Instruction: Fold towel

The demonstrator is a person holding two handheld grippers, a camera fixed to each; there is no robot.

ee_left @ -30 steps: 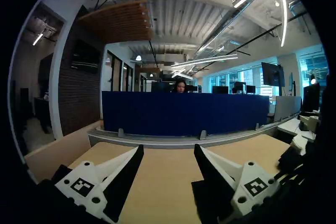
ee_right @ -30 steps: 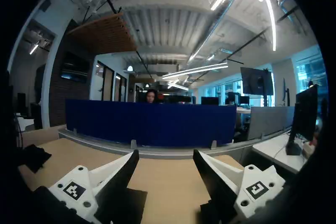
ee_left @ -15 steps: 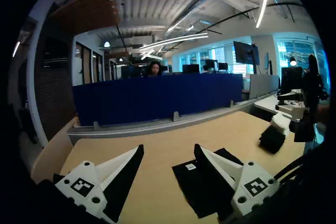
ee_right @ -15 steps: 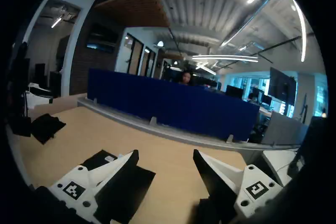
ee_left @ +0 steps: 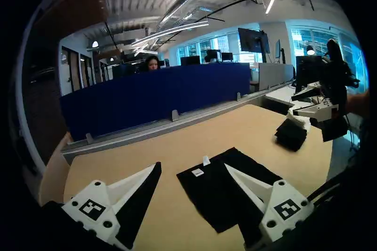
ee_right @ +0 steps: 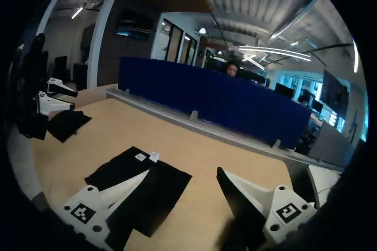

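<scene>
Left gripper (ee_left: 192, 165) lower frame, jaws wide apart, over wooden table (ee_left: 141, 149). Black towel (ee_left: 207, 194) flat, lower centre, partly hidden by gripper.

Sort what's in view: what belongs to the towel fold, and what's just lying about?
For the job: flat black towel; left gripper, open; right gripper, open.
Lying about: bundled black cloth farther off; blue divider; monitors.

I could read no words, numbers or brand names anywhere. The white tags (ee_left: 198, 172) on the black towel (ee_left: 207, 194) were too small to make out (likewise in the right gripper view), and my left gripper (ee_left: 191, 165) carried only square black-and-white marker patterns (ee_left: 92, 208), no letters.
</scene>
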